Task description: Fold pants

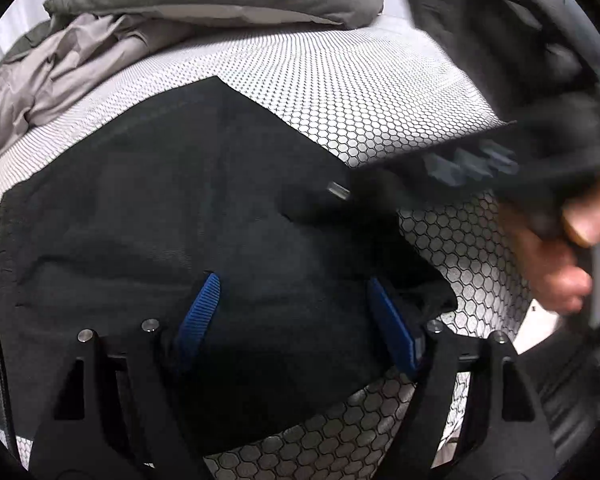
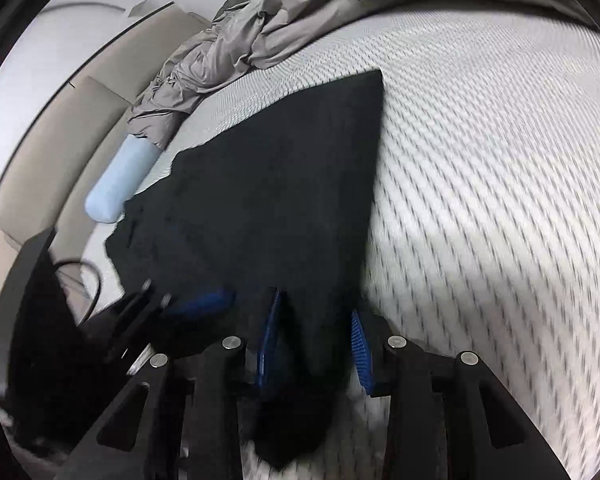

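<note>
Black pants lie spread on a white mattress with a hexagon pattern. My left gripper stands open with its blue pads wide apart, resting over the near edge of the pants. My right gripper shows blurred at the right of the left wrist view, held by a hand. In the right wrist view the pants stretch away from me, and my right gripper has a fold of the black fabric between its blue pads. The left gripper shows blurred at the lower left.
A crumpled grey duvet lies at the far end of the mattress; it also shows in the right wrist view. A light blue roll sits at the mattress's left edge. Beyond it is a beige bed frame.
</note>
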The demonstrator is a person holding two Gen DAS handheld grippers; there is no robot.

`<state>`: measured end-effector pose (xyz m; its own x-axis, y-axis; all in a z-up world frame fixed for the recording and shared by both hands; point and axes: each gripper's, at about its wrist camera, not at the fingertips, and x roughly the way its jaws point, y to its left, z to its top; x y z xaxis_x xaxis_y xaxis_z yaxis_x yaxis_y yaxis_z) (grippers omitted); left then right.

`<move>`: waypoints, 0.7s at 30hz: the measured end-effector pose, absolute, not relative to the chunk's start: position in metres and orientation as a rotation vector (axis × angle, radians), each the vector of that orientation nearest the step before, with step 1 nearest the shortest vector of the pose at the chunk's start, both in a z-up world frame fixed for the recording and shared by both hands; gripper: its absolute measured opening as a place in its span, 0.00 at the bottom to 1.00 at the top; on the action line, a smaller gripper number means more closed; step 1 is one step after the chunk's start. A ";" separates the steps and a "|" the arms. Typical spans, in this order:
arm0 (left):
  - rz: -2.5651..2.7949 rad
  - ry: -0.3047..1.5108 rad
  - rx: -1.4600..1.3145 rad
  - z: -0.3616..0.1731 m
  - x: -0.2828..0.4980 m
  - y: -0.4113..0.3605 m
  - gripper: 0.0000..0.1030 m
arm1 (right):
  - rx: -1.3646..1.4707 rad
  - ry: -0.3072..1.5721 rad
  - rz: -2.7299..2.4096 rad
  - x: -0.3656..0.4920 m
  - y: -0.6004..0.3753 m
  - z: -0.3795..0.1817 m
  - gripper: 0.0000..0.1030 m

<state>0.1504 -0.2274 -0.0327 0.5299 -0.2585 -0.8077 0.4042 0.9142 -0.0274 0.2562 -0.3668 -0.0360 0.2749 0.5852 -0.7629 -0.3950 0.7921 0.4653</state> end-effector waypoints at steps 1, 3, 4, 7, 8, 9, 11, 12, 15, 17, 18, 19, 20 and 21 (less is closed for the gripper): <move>-0.406 0.940 0.160 -0.033 0.151 -0.224 0.72 | 0.205 1.117 0.658 0.264 -0.365 -0.038 0.31; -0.423 0.948 0.151 -0.033 0.157 -0.216 0.72 | 0.227 1.125 0.657 0.290 -0.359 -0.041 0.29; -0.432 0.951 0.149 -0.034 0.158 -0.215 0.72 | 0.227 1.130 0.653 0.300 -0.358 -0.043 0.28; -0.461 0.953 0.138 -0.035 0.158 -0.208 0.72 | 0.256 1.146 0.627 0.346 -0.354 -0.049 0.27; -0.471 0.952 0.131 -0.037 0.159 -0.207 0.72 | 0.263 1.145 0.616 0.361 -0.350 -0.051 0.25; -0.476 0.952 0.128 -0.038 0.160 -0.206 0.72 | 0.251 1.133 0.600 0.378 -0.345 -0.051 0.24; -0.486 0.951 0.124 -0.038 0.161 -0.204 0.72 | 0.224 1.115 0.569 0.406 -0.336 -0.052 0.24; -0.491 0.951 0.123 -0.038 0.161 -0.203 0.72 | 0.200 1.107 0.548 0.420 -0.329 -0.053 0.23; -0.508 0.949 0.118 -0.037 0.154 -0.202 0.75 | 0.156 1.079 0.485 0.446 -0.316 -0.051 0.24; -0.525 0.939 0.098 -0.035 0.153 -0.199 0.76 | 0.158 1.089 0.463 0.448 -0.315 -0.046 0.25; -0.530 0.936 0.087 -0.034 0.151 -0.197 0.76 | 0.177 1.094 0.464 0.445 -0.320 -0.041 0.26; -0.536 0.933 0.072 -0.032 0.152 -0.194 0.76 | 0.194 1.091 0.474 0.441 -0.322 -0.037 0.27; -0.543 0.928 0.049 -0.027 0.150 -0.189 0.76 | 0.216 1.087 0.487 0.431 -0.331 -0.035 0.30; -0.547 0.927 0.037 -0.025 0.149 -0.185 0.76 | 0.243 1.089 0.502 0.416 -0.343 -0.034 0.31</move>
